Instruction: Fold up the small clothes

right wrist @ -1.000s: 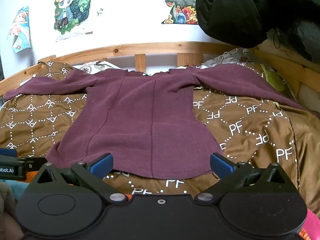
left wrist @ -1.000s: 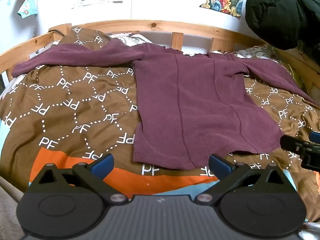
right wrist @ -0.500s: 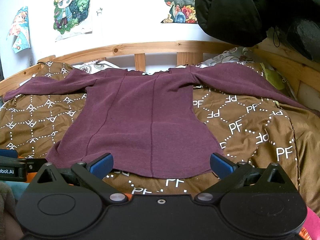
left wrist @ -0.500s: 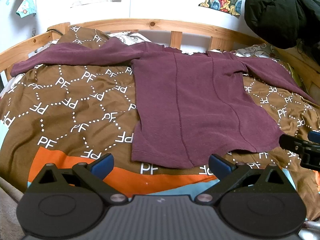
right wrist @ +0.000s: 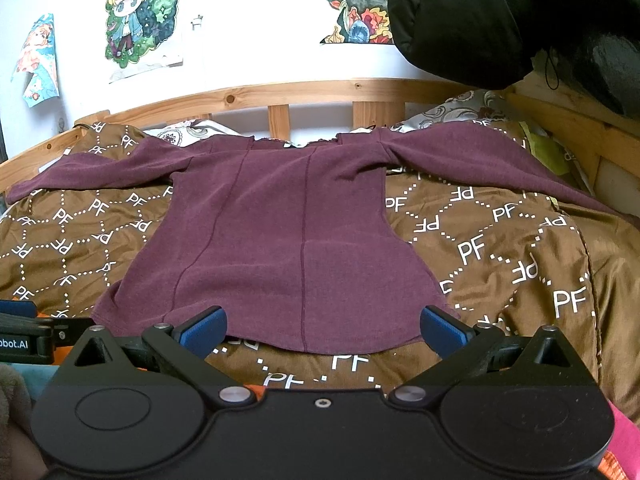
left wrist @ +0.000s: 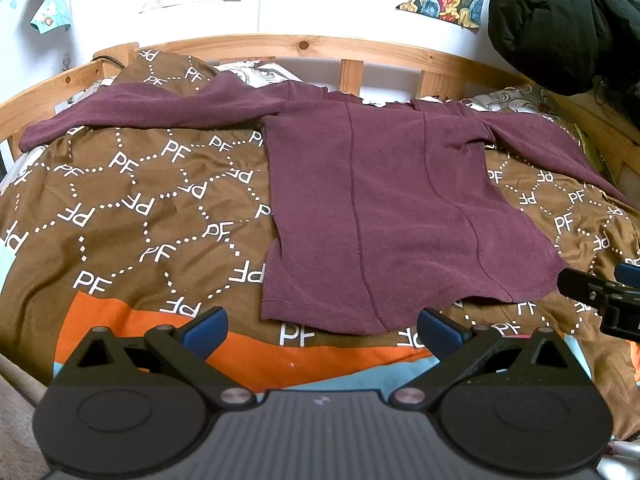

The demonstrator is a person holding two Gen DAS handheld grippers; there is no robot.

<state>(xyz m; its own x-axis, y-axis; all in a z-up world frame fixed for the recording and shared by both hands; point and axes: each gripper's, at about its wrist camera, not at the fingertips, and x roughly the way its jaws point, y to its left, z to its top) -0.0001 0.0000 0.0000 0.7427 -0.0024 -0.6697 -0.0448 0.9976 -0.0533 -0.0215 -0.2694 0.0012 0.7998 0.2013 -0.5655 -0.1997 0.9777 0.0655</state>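
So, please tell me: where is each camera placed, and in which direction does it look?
Left wrist: sits on the left gripper, facing the headboard over the shirt's left half; the right gripper shows at the right edge.
Right wrist: sits on the right gripper, centred on the hem; the left gripper shows at the left edge.
Shared: the maroon shirt, the bedspread.

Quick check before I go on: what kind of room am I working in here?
Most likely a bedroom, perhaps a child's: the maroon top lies spread on a brown quilt inside a wooden bed frame, with cartoon posters on the wall.
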